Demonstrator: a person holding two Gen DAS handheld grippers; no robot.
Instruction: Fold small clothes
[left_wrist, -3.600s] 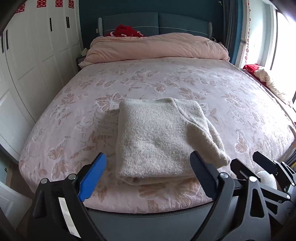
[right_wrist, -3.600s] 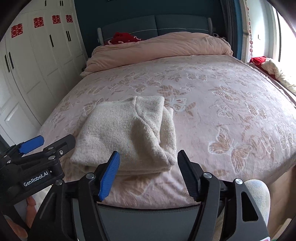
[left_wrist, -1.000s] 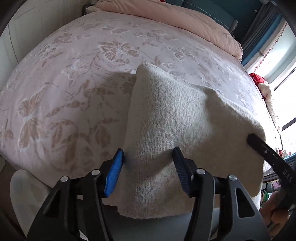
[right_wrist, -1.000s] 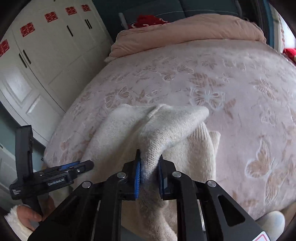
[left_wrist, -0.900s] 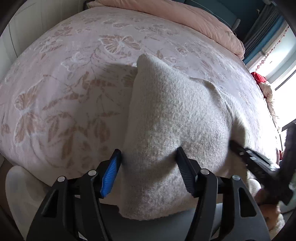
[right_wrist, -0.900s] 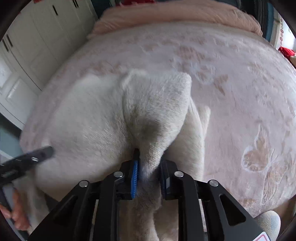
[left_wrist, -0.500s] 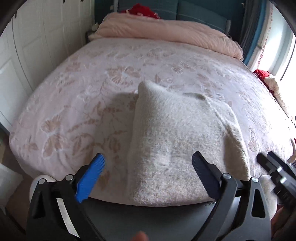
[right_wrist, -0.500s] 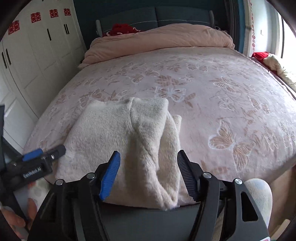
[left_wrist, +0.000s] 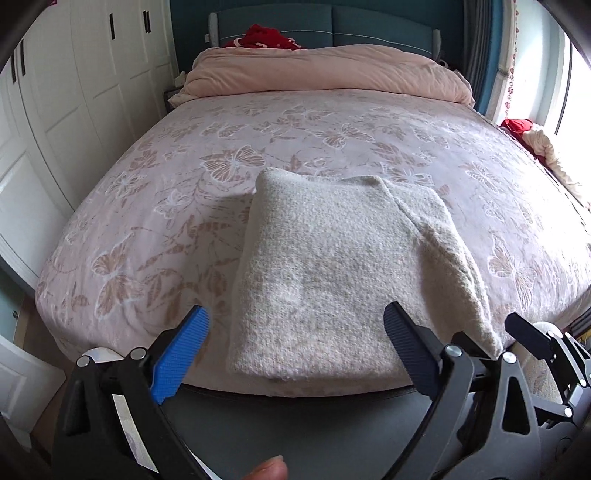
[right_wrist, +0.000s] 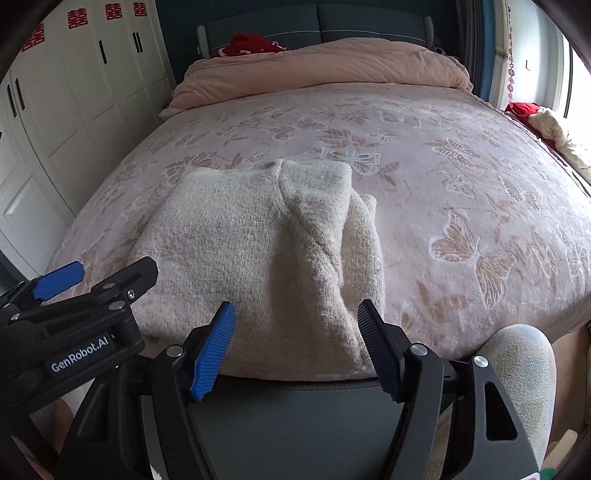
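Note:
A cream knitted garment (left_wrist: 343, 266) lies folded into a rectangle at the near edge of the bed (left_wrist: 207, 184); its near end hangs slightly over the edge. In the right wrist view the garment (right_wrist: 258, 251) has a folded sleeve ridge along its right side. My left gripper (left_wrist: 295, 354) is open and empty, just short of the garment's near edge. My right gripper (right_wrist: 297, 339) is open and empty, in front of the garment's near right corner. The left gripper also shows at the left in the right wrist view (right_wrist: 92, 277).
The bed has a pink butterfly-pattern cover and a rolled pink duvet (left_wrist: 325, 74) at the headboard with a red item (left_wrist: 266, 37) behind it. White wardrobe doors (left_wrist: 55, 110) stand on the left. Clothes (left_wrist: 535, 140) lie by the window on the right.
Both grippers let go of the garment, opened wide and drew back from the bed. The garment now lies flat, shifted closer to the near edge than 3.6 s ago.

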